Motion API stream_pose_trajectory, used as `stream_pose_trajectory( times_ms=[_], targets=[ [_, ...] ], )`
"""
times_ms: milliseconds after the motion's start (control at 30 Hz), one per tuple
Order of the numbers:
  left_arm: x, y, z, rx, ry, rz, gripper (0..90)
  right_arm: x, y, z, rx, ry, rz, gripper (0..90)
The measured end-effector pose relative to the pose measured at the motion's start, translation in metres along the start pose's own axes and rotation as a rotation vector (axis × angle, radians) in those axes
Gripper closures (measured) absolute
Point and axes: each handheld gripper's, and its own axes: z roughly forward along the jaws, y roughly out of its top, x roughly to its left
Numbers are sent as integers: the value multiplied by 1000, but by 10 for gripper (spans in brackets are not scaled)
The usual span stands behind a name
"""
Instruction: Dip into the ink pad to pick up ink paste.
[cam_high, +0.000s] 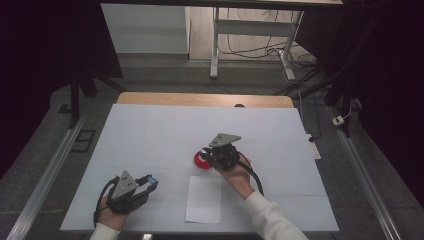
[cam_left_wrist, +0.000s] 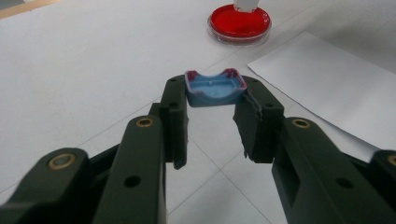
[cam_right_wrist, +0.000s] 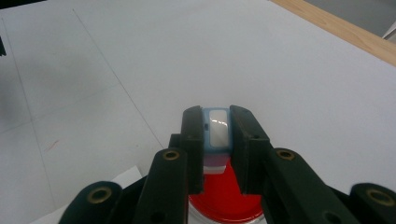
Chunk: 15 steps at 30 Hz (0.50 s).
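Stamp body, a small light-blue block with a pale glossy face, is clamped between the two black jaws of the right gripper, which are closed on its flanks; it hangs directly over the red dish, its lower end close above the red surface, though contact cannot be judged. In the high view the right gripper sits just right of the red dish near the middle of the white table, with the person's right hand wrapped around its body and a white sleeve trailing toward the lower edge. Blue cap, a shallow light-blue tray with reddish smears on its rim, is pinched at its two ends by the tips of the left gripper, whose jaws are closed on it; the cap is held clear of the table, open side toward the camera. From above, the left gripper lies at the near left of the table, well apart from the dish, with the blue cap at its tips and the left hand behind it. A white sheet of paper lies flat on the table between the two grippers, just nearer than the dish; in the left gripper view the paper lies right of the cap and the dish beyond it, with a white piece at the dish's far edge cropped by the frame. A strip of bare wood borders the far edge of the table.
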Motion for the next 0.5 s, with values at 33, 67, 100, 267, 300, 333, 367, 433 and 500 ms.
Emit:
stream_pose_trajectory(
  times_ms=[33,67,100,267,300,333,367,433,500],
  targets=[
    [0,0,0,-1,0,-1,648,0,0,0,-1,1,2,751],
    [0,0,0,-1,0,-1,648,0,0,-1,-6,3,2,751],
    [0,0,0,-1,0,-1,648,0,1,-1,-5,3,2,751],
    [0,0,0,0,0,0,648,1,1,-4,-14,8,3,751],
    [0,0,0,0,0,0,648,1,2,-5,-14,6,2,750],
    [0,0,0,-1,0,0,648,2,2,-5,-14,9,2,751],
    [0,0,0,-1,0,-1,648,2,2,-6,-15,9,2,751],
    [0,0,0,0,0,-1,648,2,2,-7,-18,11,0,750],
    [0,0,0,0,0,-1,648,2,2,-8,-21,11,-3,751]
  ],
)
